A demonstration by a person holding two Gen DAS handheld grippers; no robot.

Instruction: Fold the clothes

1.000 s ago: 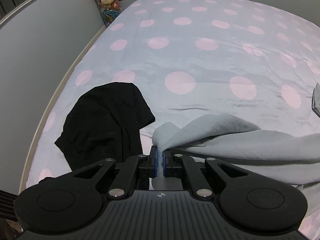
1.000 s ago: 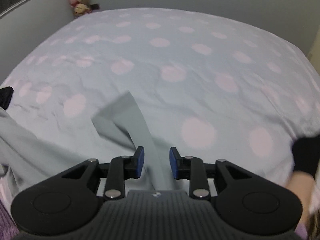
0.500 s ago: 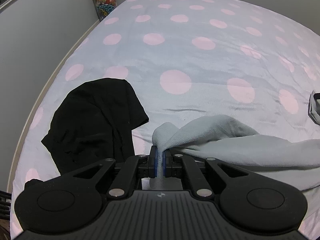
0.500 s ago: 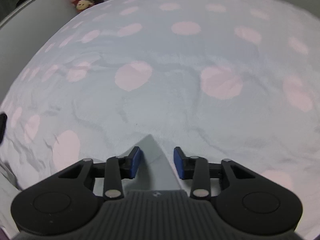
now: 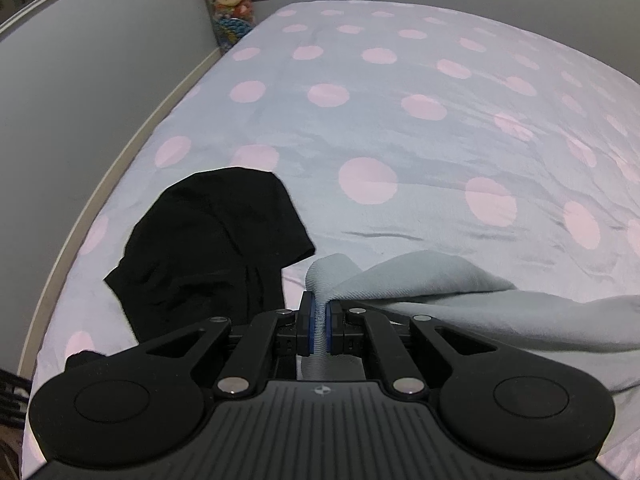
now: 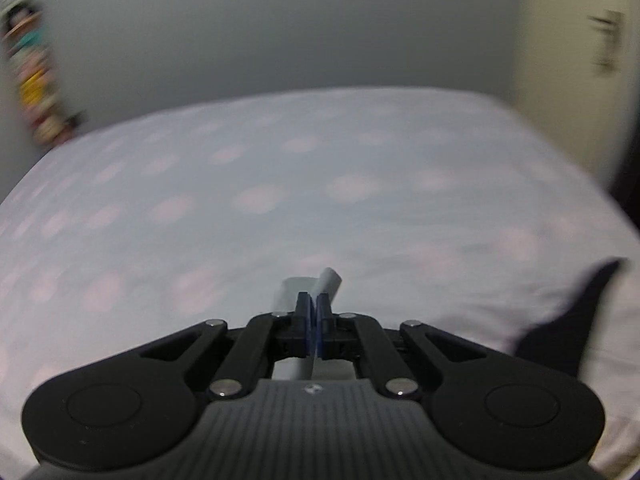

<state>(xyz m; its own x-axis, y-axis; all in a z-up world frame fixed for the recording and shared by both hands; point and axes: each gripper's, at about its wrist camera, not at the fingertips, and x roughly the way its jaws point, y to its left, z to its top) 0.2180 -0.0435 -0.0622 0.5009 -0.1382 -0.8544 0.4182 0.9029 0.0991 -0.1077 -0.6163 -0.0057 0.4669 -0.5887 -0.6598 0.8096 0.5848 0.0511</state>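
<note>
Left gripper (image 5: 319,322): its 2 blue pads are clamped on a bunched edge of the grey garment (image 5: 460,292), which rises in a small hump just ahead of the pads and spreads away to the gripper's right across the bedsheet (image 5: 400,140), grey with pink dots. A crumpled black garment (image 5: 208,240) lies on the sheet ahead and to the left of this gripper, close beside the grey hump; whether they touch is unclear. Stuffed toys (image 5: 230,0) sit far ahead-left, at the bed's far corner by the wall. Right gripper (image 6: 315,320): pads pinched together on a thin strip of the same grey garment (image 6: 326,282), whose end pokes out just beyond the tips. The right wrist view is blurred. A dark shape (image 6: 568,312) lies on the sheet to this gripper's right.
</note>
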